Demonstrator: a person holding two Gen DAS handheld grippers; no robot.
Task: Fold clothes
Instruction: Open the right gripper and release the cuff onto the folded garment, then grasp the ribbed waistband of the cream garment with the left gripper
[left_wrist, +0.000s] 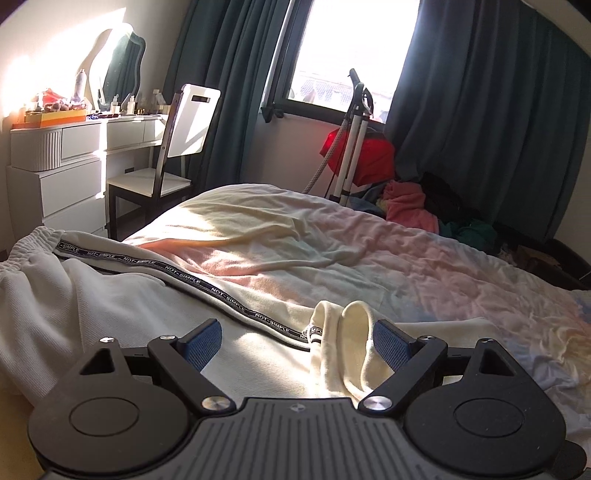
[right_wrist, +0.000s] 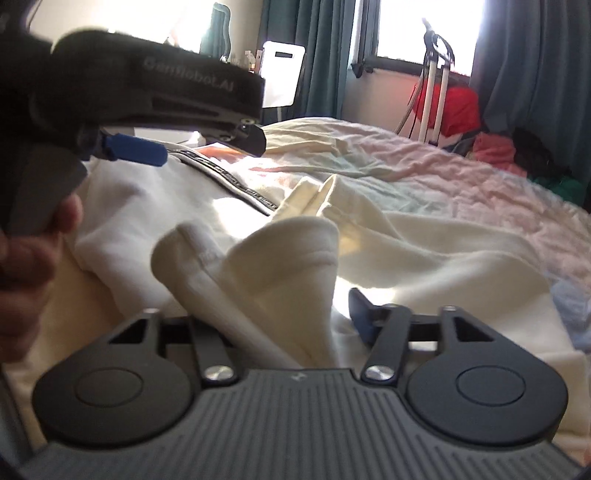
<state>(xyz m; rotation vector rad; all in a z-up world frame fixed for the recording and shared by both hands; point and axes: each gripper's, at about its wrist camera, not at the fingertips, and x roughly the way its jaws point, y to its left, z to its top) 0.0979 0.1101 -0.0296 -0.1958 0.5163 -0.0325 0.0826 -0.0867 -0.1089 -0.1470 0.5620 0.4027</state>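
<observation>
Cream-white track pants (left_wrist: 110, 295) with a black "NOT-SIMPLE" side stripe (left_wrist: 207, 284) lie across the bed. My left gripper (left_wrist: 295, 345) is open just above them, and a bunched cuff (left_wrist: 343, 332) stands against its right pad. In the right wrist view the pants (right_wrist: 424, 240) spread over the bed. My right gripper (right_wrist: 273, 310) is open with a raised fold of the cream fabric (right_wrist: 280, 258) between its jaws, hiding the left pad. The left gripper (right_wrist: 147, 99), held in a hand, hovers at the upper left of that view.
A pastel bedsheet (left_wrist: 406, 258) covers the bed. A white dresser (left_wrist: 74, 155) and chair (left_wrist: 173, 147) stand at the left. A steamer stand (left_wrist: 354, 140), a red bag (left_wrist: 365, 155) and a clothes pile (left_wrist: 424, 206) sit beyond the bed under the window.
</observation>
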